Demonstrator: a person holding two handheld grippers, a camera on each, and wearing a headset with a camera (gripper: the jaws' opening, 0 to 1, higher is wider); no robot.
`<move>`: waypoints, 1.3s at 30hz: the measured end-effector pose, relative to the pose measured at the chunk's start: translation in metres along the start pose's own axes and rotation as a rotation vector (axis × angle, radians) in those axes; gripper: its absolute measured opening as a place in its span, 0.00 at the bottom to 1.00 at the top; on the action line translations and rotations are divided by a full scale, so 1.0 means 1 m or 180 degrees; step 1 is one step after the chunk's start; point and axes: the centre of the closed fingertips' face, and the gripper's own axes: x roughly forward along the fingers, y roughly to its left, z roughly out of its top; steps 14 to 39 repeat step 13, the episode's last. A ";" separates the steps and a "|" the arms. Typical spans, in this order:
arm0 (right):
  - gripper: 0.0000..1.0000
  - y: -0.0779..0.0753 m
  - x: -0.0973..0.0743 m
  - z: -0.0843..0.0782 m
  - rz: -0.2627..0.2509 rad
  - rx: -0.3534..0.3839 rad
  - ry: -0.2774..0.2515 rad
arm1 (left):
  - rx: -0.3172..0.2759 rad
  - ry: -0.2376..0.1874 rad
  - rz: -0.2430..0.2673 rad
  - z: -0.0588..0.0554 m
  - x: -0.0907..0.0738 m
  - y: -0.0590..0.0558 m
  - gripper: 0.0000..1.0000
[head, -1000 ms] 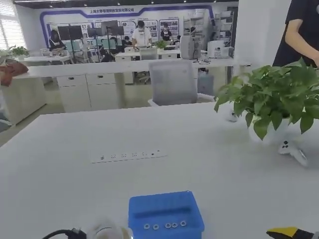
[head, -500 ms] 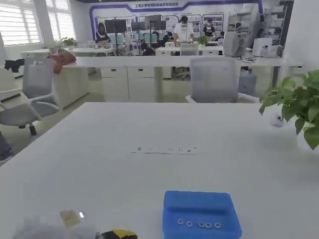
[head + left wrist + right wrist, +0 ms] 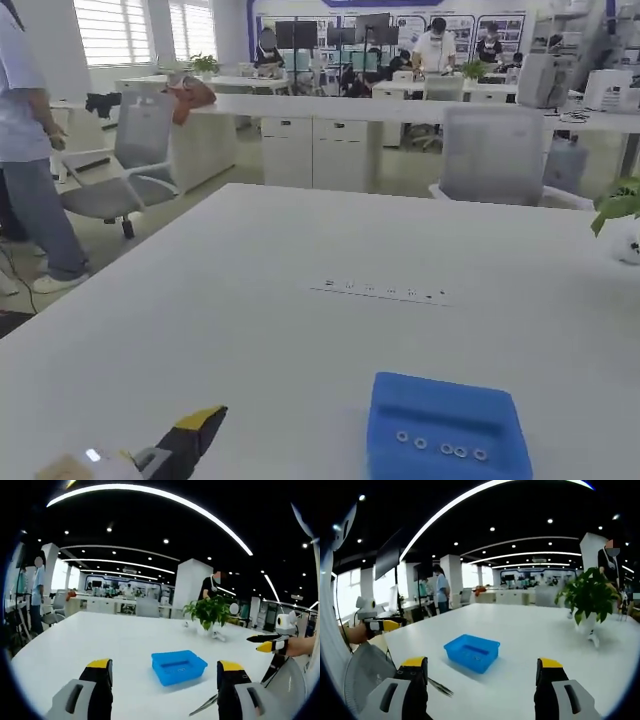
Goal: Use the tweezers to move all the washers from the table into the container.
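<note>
Left gripper [image 3: 164, 664], grey body w/ black yellow-tipped jaws, is pointing roughly level, jaws gaping wide, gripping nothing. In head view the left gripper [image 3: 195, 432] is poking in at bottom left, one yellow tip showing. Right gripper [image 3: 481, 662], same grey-and-black build, is also spreading its jaws far apart, nothing btwn them. Right hand [image 3: 300, 647] is holding its gripper up at far right of left gripper view; left hand [image 3: 354, 633] is doing likewise at far left of right gripper view.

Five washers [image 3: 446, 448], one blue container [image 3: 442, 398], one tweezers [image 3: 440, 687]
</note>
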 end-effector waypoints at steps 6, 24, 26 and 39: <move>0.99 0.007 0.003 -0.002 -0.0009 -0.0064 0.0004 | -0.0105 -0.0099 0.0198 0.000 -0.002 0.015 0.99; 0.99 0.017 0.011 -0.016 0.0060 -0.0257 0.0234 | 0.0038 -0.0055 0.0205 -0.003 0.000 0.012 0.99; 0.99 0.017 0.011 -0.016 0.0060 -0.0257 0.0234 | 0.0038 -0.0055 0.0205 -0.003 0.000 0.012 0.99; 0.99 0.017 0.011 -0.016 0.0060 -0.0257 0.0234 | 0.0038 -0.0055 0.0205 -0.003 0.000 0.012 0.99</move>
